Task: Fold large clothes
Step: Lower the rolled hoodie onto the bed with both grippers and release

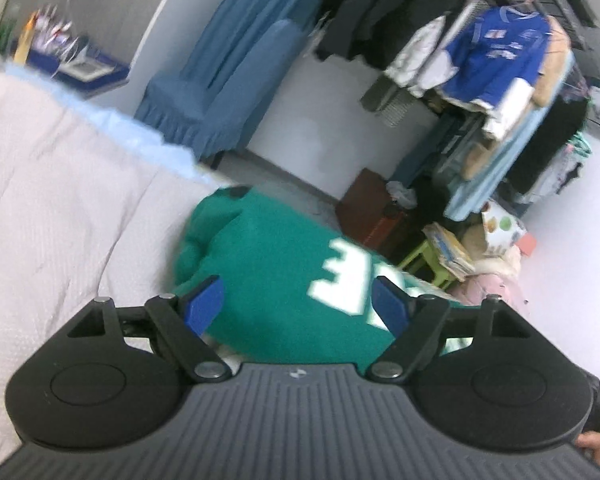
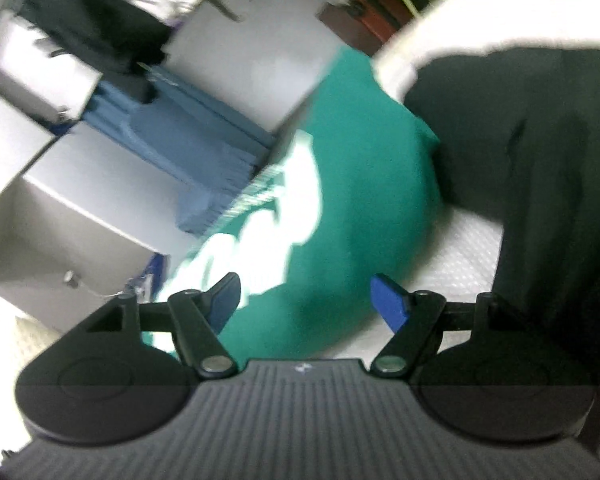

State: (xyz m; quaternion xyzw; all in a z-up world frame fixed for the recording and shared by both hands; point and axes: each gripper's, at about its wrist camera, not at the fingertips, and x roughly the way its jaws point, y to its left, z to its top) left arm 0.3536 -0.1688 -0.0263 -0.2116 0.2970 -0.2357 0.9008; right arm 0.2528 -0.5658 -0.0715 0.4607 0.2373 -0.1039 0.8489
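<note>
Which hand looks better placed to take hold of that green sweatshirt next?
Probably the left. The green sweatshirt fills the gap between its open fingers. The right fingers are open too, but only its edge lies between them, beside a black garment.

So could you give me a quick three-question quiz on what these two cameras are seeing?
1. True or false: the left gripper is clamped on cloth.
2. What colour is the sweater with white lettering on the bed?
3. What lies beside the sweater in the right camera? A) black garment B) red towel C) yellow pillow

Key: 1 false, both the left gripper and the right gripper are open; 2 green; 3 A.
</note>
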